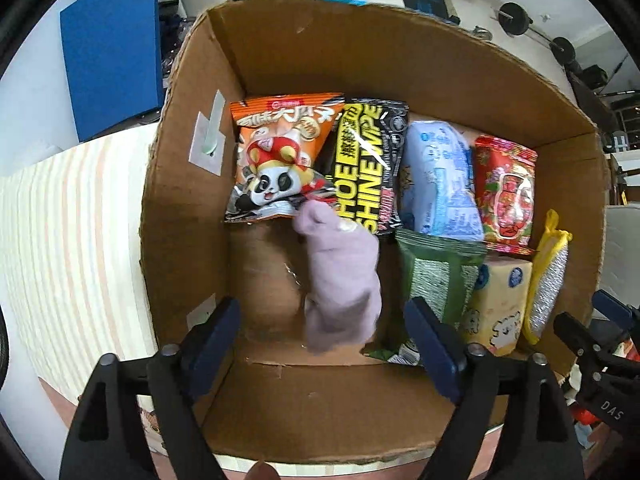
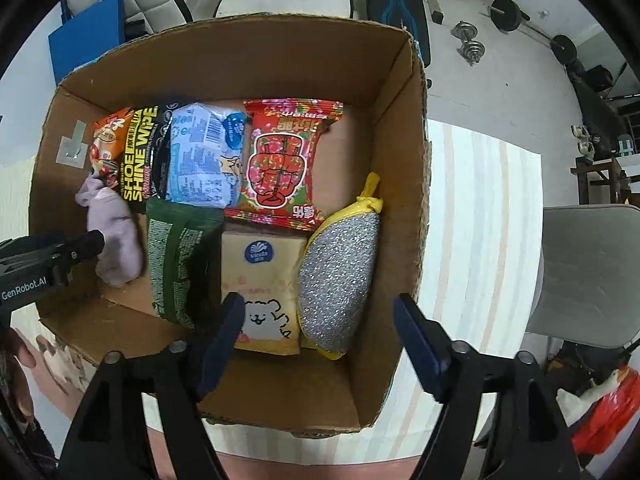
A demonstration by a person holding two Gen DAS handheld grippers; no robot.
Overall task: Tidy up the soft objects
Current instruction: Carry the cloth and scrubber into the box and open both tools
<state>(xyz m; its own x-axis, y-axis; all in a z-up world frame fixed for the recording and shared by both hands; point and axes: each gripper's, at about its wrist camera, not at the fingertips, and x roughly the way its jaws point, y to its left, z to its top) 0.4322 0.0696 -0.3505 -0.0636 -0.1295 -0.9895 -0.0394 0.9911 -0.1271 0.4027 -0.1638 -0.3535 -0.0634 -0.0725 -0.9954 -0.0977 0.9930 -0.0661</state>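
Note:
A cardboard box (image 1: 188,208) holds several soft packs. A lilac sock (image 1: 340,276) lies loose on the box floor, also in the right wrist view (image 2: 116,236). My left gripper (image 1: 328,328) is open, fingers either side of the sock's near end, not touching it. An orange panda snack bag (image 1: 276,160), a black shoe wipe pack (image 1: 368,160), a blue tissue pack (image 1: 440,176) and a red snack bag (image 2: 284,160) line the back. A green pack (image 2: 180,264), a yellow tissue pack (image 2: 260,292) and a silver scrubber (image 2: 340,272) lie in front. My right gripper (image 2: 320,332) is open above the scrubber.
The box (image 2: 404,184) stands on a striped tablecloth (image 2: 480,240). A blue board (image 1: 112,48) leans behind at left. A grey chair (image 2: 592,272) is at right. Dumbbells (image 2: 472,42) lie on the floor beyond.

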